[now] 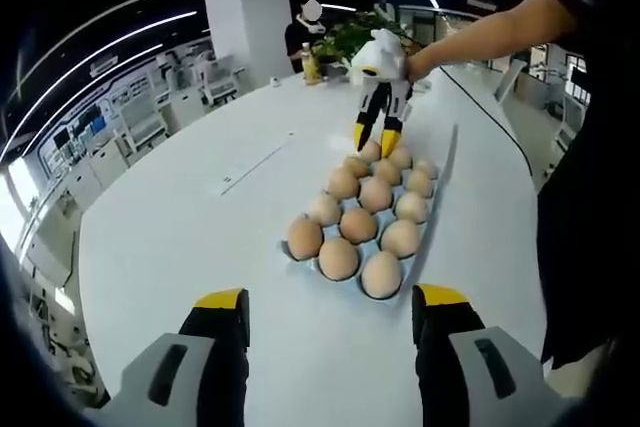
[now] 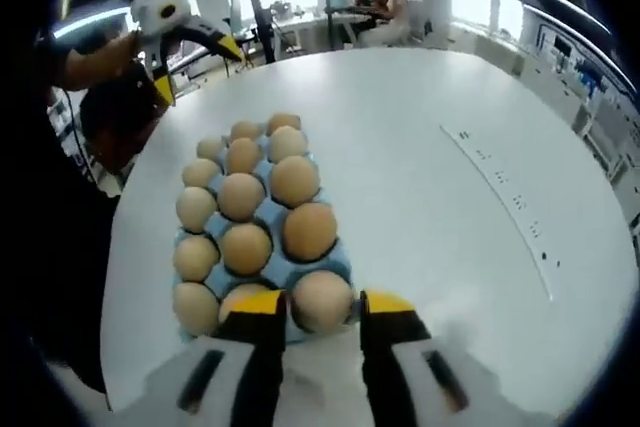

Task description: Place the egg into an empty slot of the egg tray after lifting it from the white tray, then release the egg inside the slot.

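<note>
1 tan egg (image 2: 322, 299) sits between right tool (image 2: 320, 315) jaws.

fifteen eggs (image 2: 310, 232) — one blue tray (image 2: 270, 215) (grippers (image 1: 331, 296): two)

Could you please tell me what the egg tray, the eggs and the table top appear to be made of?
Egg tray: probably moulded pulp or plastic; light blue, matte, with formed cups.
Eggs: natural shell, tan to brown, with a soft, low sheen.
Table top: smooth white laminate or a similar hard surface, judging by the faint reflections of the lights; the exact material is unclear.
</note>
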{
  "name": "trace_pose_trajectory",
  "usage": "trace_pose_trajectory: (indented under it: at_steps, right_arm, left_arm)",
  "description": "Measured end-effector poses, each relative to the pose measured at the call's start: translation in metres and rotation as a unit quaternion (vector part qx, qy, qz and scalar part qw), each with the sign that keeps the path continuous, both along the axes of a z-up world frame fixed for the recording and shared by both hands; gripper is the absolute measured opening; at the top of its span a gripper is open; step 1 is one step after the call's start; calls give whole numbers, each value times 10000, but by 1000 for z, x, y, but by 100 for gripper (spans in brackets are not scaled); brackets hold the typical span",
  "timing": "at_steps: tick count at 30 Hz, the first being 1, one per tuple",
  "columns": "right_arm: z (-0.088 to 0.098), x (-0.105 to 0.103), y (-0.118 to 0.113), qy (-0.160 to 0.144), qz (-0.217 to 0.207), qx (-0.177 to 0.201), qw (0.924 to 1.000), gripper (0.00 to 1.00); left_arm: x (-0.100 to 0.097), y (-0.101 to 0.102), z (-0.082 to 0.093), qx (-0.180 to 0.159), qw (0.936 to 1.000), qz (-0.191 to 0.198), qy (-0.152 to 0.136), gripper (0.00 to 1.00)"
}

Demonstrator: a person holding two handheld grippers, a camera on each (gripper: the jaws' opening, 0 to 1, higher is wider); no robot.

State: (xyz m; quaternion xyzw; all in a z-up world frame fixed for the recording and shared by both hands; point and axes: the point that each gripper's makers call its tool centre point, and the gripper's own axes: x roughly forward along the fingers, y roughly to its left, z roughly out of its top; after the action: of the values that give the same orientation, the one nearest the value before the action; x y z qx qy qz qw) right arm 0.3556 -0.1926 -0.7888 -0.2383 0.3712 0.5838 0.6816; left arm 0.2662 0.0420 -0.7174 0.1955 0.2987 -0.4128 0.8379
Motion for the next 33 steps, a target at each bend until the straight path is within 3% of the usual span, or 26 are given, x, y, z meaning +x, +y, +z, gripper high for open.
trace_pose_trajectory:
  at_steps: [5, 10, 13, 14, 17, 21, 24, 26, 33]
  right_arm:
    - [11, -6, 7, -39, -61, 467, 9989, 41]
    - [14, -8, 3, -120, -21, 499, 9987, 45]
    - [19, -5, 1, -190, -70, 723, 9972, 49]
    - [22, -4, 3, -238, -93, 839, 9961, 53]
    - [38, 6, 12, -598, -258, 1417, 9878, 79]
    - [39, 3, 11, -404, -373, 1437, 9881, 91]
    - [40, 0, 13, -449, -362, 1542, 9864, 100]
    - [47, -6, 19, -331, -397, 1861, 9812, 100]
    - [41, -19, 19, -194, -229, 1741, 9843, 100]
  left_arm:
    - [-1, 1, 0, 10, 10000, 4, 6, 67]
    - [-1, 0, 0, 9, 10000, -7, 1, 67]
    - [0, -1, 0, 4, 10000, -24, 0, 67]
    - [0, -2, 0, 1, 10000, -26, -3, 67]
    - [-1, -2, 0, -9, 10000, -30, 1, 67]
    - [0, -1, -1, -12, 10000, -27, -2, 67]
    - [0, -1, -1, -20, 10000, -21, -8, 68]
    - [0, -2, -1, -38, 10000, -27, -8, 69]
    - [2, -4, -1, -65, 10000, -60, -20, 70]
